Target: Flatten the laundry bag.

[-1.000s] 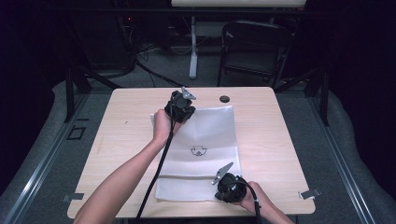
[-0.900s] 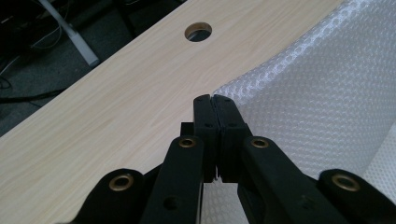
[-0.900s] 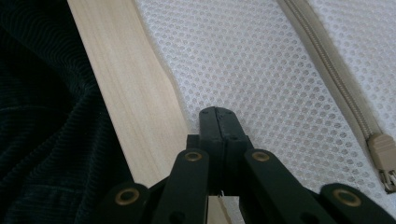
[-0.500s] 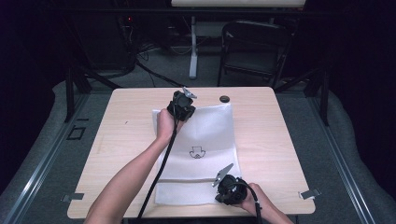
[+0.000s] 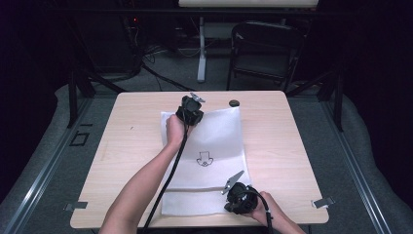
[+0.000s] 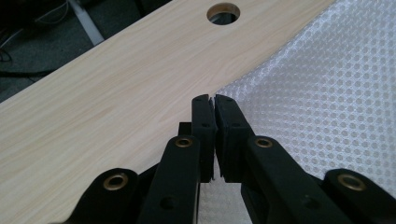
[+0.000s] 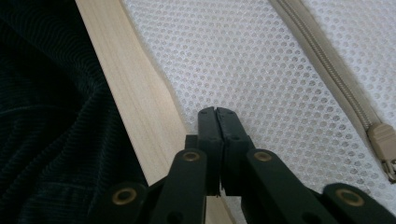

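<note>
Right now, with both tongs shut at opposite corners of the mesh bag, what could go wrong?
The left tongs sit at the very tip of the mesh bag's far corner; that thin bite could slip free. The right tongs sit close to the table edge, so a pull might drag the bag off. The zipper could snag.

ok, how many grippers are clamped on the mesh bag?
2. The left gripper pinches the white mesh bag at its far-left corner; the right gripper pinches its near edge, close to the zipper.
</note>
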